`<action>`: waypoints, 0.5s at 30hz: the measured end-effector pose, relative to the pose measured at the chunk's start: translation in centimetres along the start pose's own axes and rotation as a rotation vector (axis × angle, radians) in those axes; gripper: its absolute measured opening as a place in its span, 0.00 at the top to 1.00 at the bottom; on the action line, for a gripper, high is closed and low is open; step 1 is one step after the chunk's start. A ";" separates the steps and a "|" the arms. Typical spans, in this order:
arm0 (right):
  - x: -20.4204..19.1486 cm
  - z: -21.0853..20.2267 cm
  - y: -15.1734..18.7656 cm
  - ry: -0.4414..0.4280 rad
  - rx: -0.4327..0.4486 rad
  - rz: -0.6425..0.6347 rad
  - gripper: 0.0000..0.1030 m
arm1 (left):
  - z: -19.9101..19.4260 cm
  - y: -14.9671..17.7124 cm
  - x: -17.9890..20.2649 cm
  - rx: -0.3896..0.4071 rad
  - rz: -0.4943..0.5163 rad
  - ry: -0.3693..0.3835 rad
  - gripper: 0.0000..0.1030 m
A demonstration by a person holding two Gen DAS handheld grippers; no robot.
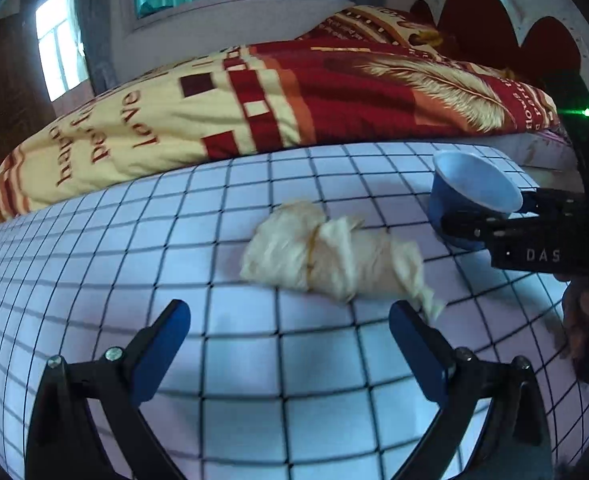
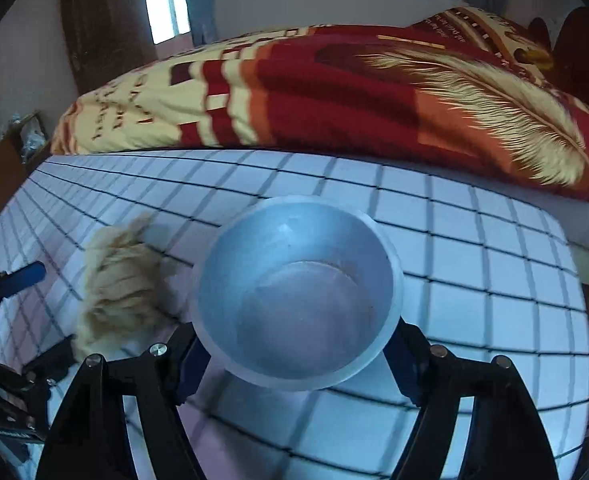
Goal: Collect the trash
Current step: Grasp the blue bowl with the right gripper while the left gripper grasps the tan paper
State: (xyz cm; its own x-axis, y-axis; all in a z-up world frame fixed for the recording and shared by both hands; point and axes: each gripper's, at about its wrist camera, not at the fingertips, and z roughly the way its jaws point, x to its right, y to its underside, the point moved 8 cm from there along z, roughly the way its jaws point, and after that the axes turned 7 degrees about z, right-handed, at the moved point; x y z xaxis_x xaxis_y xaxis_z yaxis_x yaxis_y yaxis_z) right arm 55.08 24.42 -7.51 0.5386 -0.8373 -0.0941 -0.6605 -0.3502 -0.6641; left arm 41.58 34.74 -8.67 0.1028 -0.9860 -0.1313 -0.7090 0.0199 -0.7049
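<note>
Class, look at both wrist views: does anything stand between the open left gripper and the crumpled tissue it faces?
Nothing visible does. The left gripper is open, with only bare checked tablecloth between its fingers and the crumpled tissue. The blue bowl, held in the right gripper, sits off to the tissue's right, outside that path.

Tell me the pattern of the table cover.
White table cover with a black grid; clearest in the left wrist view.

Crumpled tissue [image 1: 334, 256] lies on the table [image 1: 94, 264], left of the bowl [image 1: 470, 196].

blue bowl [image 2: 298, 292], cream tissue [image 1: 330, 256], checked tablecloth [image 1: 134, 248]
</note>
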 end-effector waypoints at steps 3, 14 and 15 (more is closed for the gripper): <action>1.9 -0.2 -0.1 0.012 -0.001 0.013 0.25 | 1.5 -1.1 0.9 -0.024 0.006 0.026 0.03; 4.0 -0.5 -0.2 -0.005 -0.014 0.038 0.25 | 6.0 -3.9 2.4 -0.096 -0.007 0.087 0.18; 3.9 -0.4 -0.3 -0.005 -0.019 0.040 0.25 | 6.1 -4.0 2.5 -0.099 -0.005 0.088 0.20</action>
State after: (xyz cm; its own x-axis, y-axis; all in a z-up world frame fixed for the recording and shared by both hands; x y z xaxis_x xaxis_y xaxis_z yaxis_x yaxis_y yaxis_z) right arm 57.17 21.05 -7.42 0.5138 -0.8489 -0.1243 -0.6915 -0.3240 -0.6457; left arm 48.94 33.18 -10.49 0.0478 -0.9968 -0.0634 -0.7745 0.0030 -0.6325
